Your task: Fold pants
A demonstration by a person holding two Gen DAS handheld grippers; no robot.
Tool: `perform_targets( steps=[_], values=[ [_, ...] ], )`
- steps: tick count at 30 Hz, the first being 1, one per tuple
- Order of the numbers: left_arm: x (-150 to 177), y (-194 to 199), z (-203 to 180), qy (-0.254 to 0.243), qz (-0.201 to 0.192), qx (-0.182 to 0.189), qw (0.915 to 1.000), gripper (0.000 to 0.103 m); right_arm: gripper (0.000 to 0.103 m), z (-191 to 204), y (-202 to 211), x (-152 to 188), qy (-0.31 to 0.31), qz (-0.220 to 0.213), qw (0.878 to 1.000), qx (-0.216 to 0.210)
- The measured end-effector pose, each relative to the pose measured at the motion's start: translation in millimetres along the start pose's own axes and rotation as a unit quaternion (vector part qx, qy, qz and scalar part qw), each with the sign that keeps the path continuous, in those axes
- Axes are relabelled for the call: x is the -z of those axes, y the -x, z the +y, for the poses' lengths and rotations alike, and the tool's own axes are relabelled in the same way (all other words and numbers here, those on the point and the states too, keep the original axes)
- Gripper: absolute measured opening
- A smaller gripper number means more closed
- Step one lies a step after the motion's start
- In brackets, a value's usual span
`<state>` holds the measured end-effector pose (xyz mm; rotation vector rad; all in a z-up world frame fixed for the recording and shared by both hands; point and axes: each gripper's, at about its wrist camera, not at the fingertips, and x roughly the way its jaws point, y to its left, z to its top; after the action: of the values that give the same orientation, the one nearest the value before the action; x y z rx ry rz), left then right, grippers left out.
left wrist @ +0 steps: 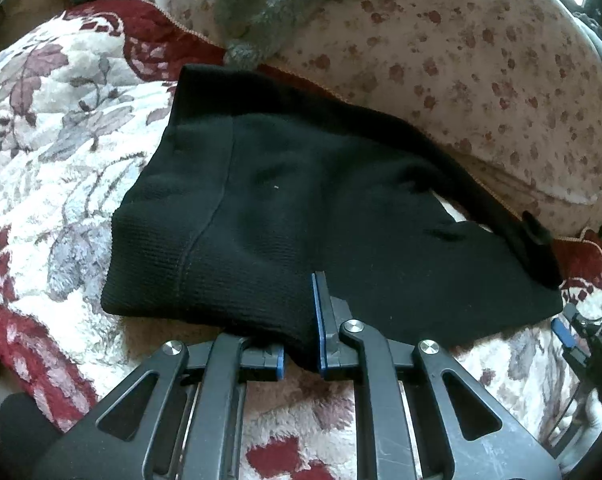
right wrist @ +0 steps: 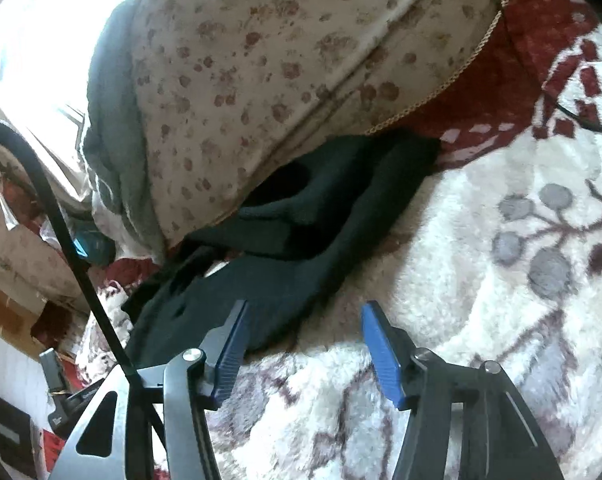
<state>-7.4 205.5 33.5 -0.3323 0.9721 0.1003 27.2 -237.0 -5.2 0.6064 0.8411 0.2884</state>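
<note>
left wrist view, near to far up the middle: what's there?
left tongs gripping the hem → black pants on the floral blanket → grey fuzzy garment at the top.

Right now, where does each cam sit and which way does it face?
Left wrist: on the left hand-held gripper, low over the black pants, its fingers around the near hem.
Right wrist: on the right hand-held gripper, open, facing the pants' other end.
Shared: pants, floral blanket, spotted cushion.
</note>
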Motion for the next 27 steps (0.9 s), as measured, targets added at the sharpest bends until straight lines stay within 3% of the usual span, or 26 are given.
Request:
perform_targets(
  steps=[2, 4, 6, 7, 17, 27],
  values=[
    [-0.1, -2.4, -0.8, 0.002, 0.001, -0.005, 1.0, 0.01, 0.054, 1.6, -14.0, -6.2, 0.008, 0.005, 1.0, 0.006],
    [-0.2, -5.6, -2.6, 0.004, 0.003, -0.012, 0.9999, 0.011, 0.035, 2.2, -25.2, -12.3, 0.008, 0.0, 1.0, 0.002],
    [-0.9, -9.3, -3.5, 0.007, 0.006, -0.016, 0.9998, 0.011, 0.009, 1.5, -38.7, -18.8, 0.005, 0.005, 1.0, -0.012],
    [-1.5, -11.6, -3.6, 0.009, 0.009, -0.016, 0.9998, 0.011, 0.007, 2.6, -45.2, -20.7, 0.01, 0.009, 1.0, -0.011],
    [-4.2, 11.9, 1.3, -0.013, -0.017, 0.013, 0.9997, 0.009, 0.005, 25.5, 4.2, -11.1, 0.038, -0.024, 0.997, -0.057],
    [13.5, 55.3, 25.5, -0.051, -0.008, 0.019, 0.9985, 0.009, 0.005, 47.5, 54.5, 51.9, 0.049, 0.001, 0.996, -0.076]
  ],
)
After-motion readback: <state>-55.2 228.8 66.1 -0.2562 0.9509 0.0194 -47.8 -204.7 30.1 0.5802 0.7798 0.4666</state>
